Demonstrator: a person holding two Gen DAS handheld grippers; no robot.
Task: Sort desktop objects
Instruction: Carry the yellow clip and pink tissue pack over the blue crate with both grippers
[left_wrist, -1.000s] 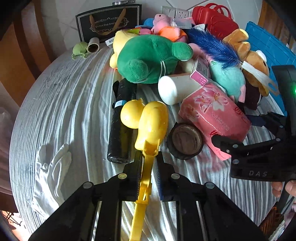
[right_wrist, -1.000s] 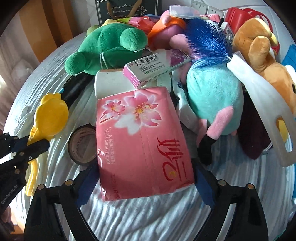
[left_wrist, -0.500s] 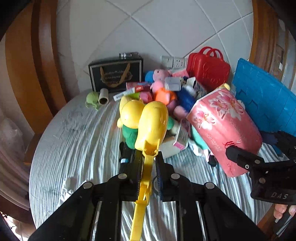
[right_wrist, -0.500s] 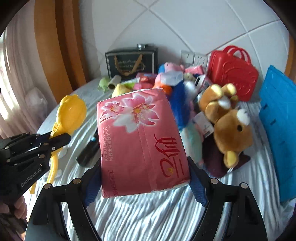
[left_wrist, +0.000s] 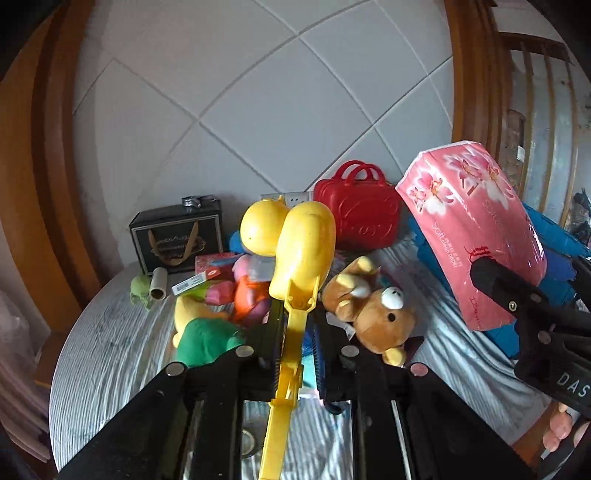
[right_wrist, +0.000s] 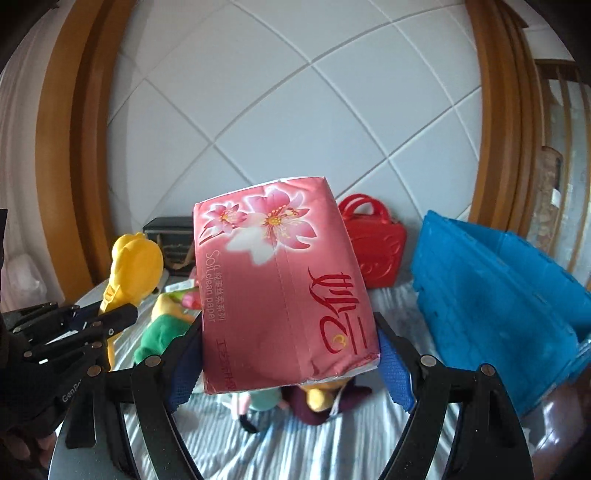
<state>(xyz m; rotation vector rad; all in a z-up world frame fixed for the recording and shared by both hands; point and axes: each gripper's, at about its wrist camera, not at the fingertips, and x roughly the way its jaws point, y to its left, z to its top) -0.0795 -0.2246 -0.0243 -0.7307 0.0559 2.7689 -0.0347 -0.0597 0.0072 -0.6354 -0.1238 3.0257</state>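
Currently the yellow scoop (left_wrist: 295, 251) is being clamped by its handle in the left gripper (left_wrist: 295, 328), jaws fully closed on it. The tissue pack (right_wrist: 280, 295) is being gripped across its width by the right gripper (right_wrist: 288, 365). Both are being held above the table (left_wrist: 110, 350), near the blue crate (right_wrist: 498, 302).

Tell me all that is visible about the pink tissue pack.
The tissue pack is a soft block wrapped in glossy pink plastic film, printed with pink and white flowers, the words "Soft clean paper" and large red characters. It is held in the air above the table, tilted, its flowered end pointing up and away. The right tool grips its near end: one blue pad presses on each side. Nothing else touches it. Its lower corner looks a little crumpled.
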